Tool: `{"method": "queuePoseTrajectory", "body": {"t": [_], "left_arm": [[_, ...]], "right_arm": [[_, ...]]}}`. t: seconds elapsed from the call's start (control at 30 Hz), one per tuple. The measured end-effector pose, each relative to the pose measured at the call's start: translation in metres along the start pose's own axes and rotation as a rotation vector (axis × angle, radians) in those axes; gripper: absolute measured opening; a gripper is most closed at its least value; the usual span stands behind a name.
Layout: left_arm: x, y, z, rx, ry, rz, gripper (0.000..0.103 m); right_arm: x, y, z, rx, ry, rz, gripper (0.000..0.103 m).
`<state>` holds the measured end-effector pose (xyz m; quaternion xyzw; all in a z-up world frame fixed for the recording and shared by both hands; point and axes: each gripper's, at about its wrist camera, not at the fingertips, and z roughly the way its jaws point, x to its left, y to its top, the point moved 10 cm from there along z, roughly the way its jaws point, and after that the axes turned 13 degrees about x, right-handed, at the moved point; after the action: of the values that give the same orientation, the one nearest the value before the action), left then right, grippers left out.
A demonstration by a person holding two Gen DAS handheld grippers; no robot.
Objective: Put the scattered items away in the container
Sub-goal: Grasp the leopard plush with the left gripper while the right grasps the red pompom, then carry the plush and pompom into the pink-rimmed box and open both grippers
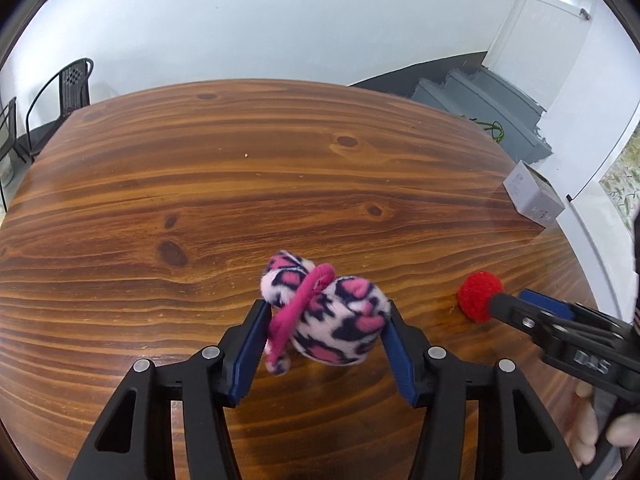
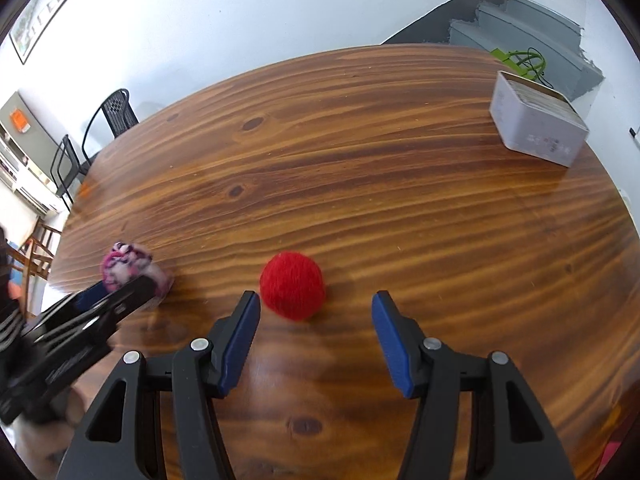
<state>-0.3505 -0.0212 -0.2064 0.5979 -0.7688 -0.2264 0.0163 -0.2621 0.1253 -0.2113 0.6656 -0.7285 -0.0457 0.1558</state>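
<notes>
A pink, white and dark leopard-print plush toy (image 1: 340,320) with a pink loop sits between the blue pads of my left gripper (image 1: 326,308), which press on both its sides; the right wrist view shows that toy (image 2: 124,264) at the left. A red felt ball (image 2: 292,286) lies on the wooden table (image 2: 360,184), just ahead of the left fingertip of my right gripper (image 2: 316,298), whose jaws stand wide apart with nothing between them. The ball (image 1: 478,292) shows in the left wrist view with the right gripper (image 1: 516,300) against it. The pale grey container (image 2: 536,120) stands at the table's far right.
The container (image 1: 534,196) sits near the table's right edge. Black metal chairs (image 1: 60,96) stand beyond the far left corner. Grey stairs (image 2: 520,28) and a green object (image 2: 520,60) lie behind the table. A person's hand (image 1: 588,428) holds the right gripper.
</notes>
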Motion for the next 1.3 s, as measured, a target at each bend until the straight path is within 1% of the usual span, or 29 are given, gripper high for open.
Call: {"method": "queuePoseTrajectory", "body": {"t": [0.03, 0.07, 0.1, 0.13, 0.17, 0.23, 0.27, 0.3, 0.4, 0.43, 0.47, 0.5, 0.57, 0.6, 0.73, 0.83, 0.93, 0.97, 1.0, 1.03, 1.1, 1.2, 1.3], "left_arm": [[-0.001, -0.001, -0.003, -0.003, -0.003, 0.004, 0.051], [-0.001, -0.002, -0.005, -0.003, -0.002, 0.005, 0.05], [-0.002, -0.003, -0.009, -0.008, -0.009, 0.005, 0.05], [-0.002, -0.004, -0.011, -0.012, -0.01, 0.006, 0.05], [-0.001, -0.006, -0.015, -0.015, -0.009, 0.008, 0.05], [0.0, -0.009, -0.018, -0.016, -0.007, 0.006, 0.048], [0.001, -0.01, -0.018, -0.013, -0.005, 0.006, 0.04], [0.002, -0.013, -0.018, -0.007, 0.0, 0.006, 0.038], [0.007, -0.02, -0.017, 0.001, 0.012, -0.007, 0.038], [0.009, -0.022, -0.017, -0.007, 0.013, -0.019, 0.04], [0.01, -0.023, -0.017, -0.011, 0.011, -0.026, 0.05], [0.011, -0.024, -0.016, -0.011, 0.006, -0.034, 0.065], [0.012, -0.024, -0.016, -0.028, 0.01, -0.045, 0.083], [0.01, -0.023, -0.016, -0.038, 0.017, -0.036, 0.084], [0.006, -0.02, -0.006, -0.015, 0.06, 0.007, 0.084], [0.01, -0.016, 0.006, 0.001, 0.093, 0.016, 0.084], [0.017, -0.016, 0.019, 0.026, 0.093, 0.005, 0.084], [0.019, -0.017, 0.023, 0.039, 0.081, -0.007, 0.08], [0.021, -0.017, 0.021, 0.026, 0.089, -0.01, 0.066], [0.02, -0.018, 0.021, 0.031, 0.092, -0.009, 0.063], [0.018, -0.02, 0.018, 0.05, 0.066, -0.021, 0.063], [0.007, -0.024, 0.007, 0.037, 0.072, 0.005, 0.063], [-0.011, -0.031, -0.008, 0.022, 0.052, 0.027, 0.063]], "right_arm": [[0.001, 0.003, 0.004, 0.003, -0.003, -0.006, 0.062], [0.003, 0.005, 0.008, 0.009, -0.005, -0.013, 0.062], [0.004, 0.007, 0.011, 0.013, -0.011, -0.017, 0.059], [0.005, 0.008, 0.016, 0.021, -0.024, -0.025, 0.048], [0.007, 0.008, 0.019, 0.031, -0.033, -0.037, 0.042], [0.01, 0.006, 0.02, 0.034, -0.054, -0.053, 0.037], [0.012, 0.004, 0.018, 0.032, -0.056, -0.066, 0.036], [0.014, 0.002, 0.015, 0.028, -0.049, -0.076, 0.036], [0.017, -0.008, 0.0, -0.003, -0.055, -0.103, 0.036], [0.018, -0.011, -0.004, -0.009, -0.055, -0.108, 0.036], [0.017, -0.014, -0.008, -0.013, -0.052, -0.111, 0.036], [0.016, -0.017, -0.012, -0.017, -0.047, -0.111, 0.036], [0.014, -0.021, -0.017, -0.021, -0.041, -0.108, 0.036], [0.013, -0.024, -0.02, -0.022, -0.037, -0.105, 0.036], [0.006, -0.034, -0.029, -0.025, -0.028, -0.091, 0.036], [0.001, -0.04, -0.036, -0.029, -0.021, -0.08, 0.036], [-0.001, -0.049, -0.045, -0.038, -0.015, -0.074, 0.036], [-0.002, -0.052, -0.049, -0.042, -0.011, -0.074, 0.036], [-0.002, -0.054, -0.052, -0.045, -0.009, -0.074, 0.036], [-0.002, -0.056, -0.055, -0.047, -0.006, -0.074, 0.036], [-0.004, -0.062, -0.061, -0.054, 0.001, -0.071, 0.036], [-0.007, -0.072, -0.072, -0.063, 0.021, -0.057, 0.036], [-0.012, -0.084, -0.082, -0.069, 0.033, -0.052, 0.036]]}}
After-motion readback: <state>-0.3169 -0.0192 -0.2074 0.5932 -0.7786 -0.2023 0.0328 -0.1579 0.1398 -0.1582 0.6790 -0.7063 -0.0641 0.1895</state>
